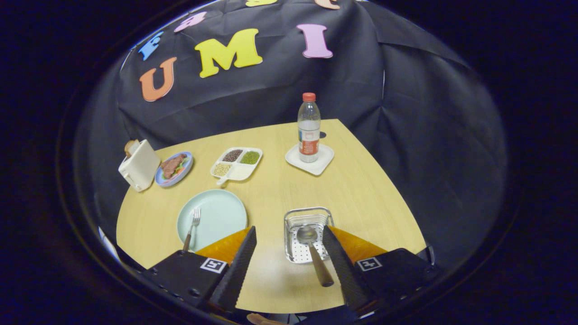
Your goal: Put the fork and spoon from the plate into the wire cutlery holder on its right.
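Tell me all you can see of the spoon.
The spoon looks like shiny metal with a darker handle. Its bowl lies in the wire holder, face up, and the handle leans out over the near rim toward the open claw, beside its right finger without clearly touching it.

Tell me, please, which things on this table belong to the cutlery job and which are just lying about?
Part of the job:
- fork, lying on the pale plate
- spoon, already resting in the wire cutlery holder
- tool, fingers open and empty

Just lying about:
- water bottle on its white coaster
- divided tray of beans
- toaster
- blue plate of food
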`<state>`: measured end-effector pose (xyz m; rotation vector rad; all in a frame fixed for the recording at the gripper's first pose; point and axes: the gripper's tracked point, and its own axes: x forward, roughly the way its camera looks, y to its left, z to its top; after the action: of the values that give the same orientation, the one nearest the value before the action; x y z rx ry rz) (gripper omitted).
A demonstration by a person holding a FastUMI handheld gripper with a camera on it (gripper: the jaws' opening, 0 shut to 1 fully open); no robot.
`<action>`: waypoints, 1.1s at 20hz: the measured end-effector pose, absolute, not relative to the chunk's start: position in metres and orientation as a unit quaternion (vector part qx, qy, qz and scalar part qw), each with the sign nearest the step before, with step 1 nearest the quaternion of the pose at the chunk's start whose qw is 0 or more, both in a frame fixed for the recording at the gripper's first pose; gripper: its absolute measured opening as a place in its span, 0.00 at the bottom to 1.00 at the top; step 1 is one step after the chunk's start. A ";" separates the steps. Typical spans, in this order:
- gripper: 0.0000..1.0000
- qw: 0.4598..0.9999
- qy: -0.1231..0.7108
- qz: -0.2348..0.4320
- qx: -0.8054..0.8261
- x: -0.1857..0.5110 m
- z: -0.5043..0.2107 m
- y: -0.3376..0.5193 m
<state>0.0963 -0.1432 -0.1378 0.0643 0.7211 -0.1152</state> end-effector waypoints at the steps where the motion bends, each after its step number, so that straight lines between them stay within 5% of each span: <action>1: 0.89 0.936 0.347 -0.053 0.029 0.096 -0.134 -0.134; 22: 0.96 0.896 0.443 0.028 0.003 0.143 -0.254 0.062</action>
<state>0.1435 0.0620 -0.2544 0.0060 0.9172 0.0587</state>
